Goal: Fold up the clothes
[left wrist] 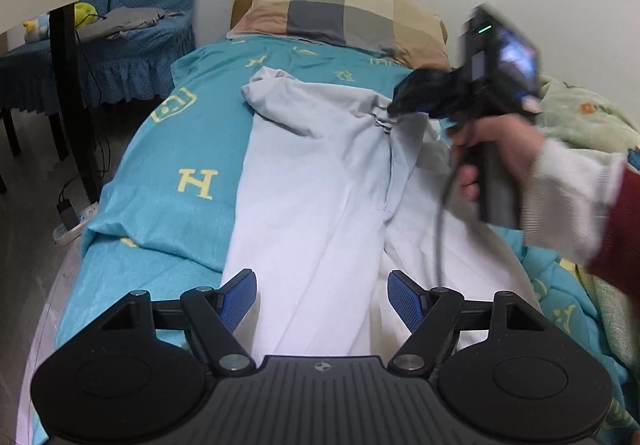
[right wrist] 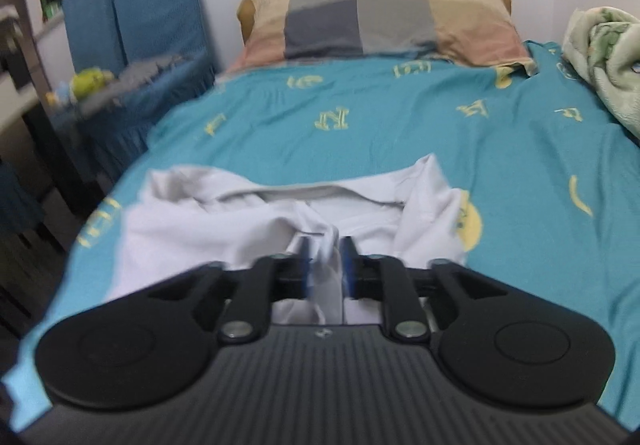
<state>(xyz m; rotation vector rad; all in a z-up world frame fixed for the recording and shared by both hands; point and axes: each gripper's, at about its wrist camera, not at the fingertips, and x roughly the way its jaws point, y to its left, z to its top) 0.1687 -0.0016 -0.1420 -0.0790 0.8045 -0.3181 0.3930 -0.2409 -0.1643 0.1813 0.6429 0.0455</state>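
Note:
A pale grey-white garment lies lengthwise on the bed with the teal letter-print cover. My left gripper is open just above the garment's near end, blue pads apart, holding nothing. My right gripper shows in the left wrist view, held by a hand, and pinches the garment's far edge. In the right wrist view my right gripper is shut on a bunched fold of the garment, which spreads ahead of it on the teal cover.
A checked pillow lies at the head of the bed against the wall. A green blanket is bunched at the right. Blue-covered chairs with grey cloth stand left. A power strip lies on the floor.

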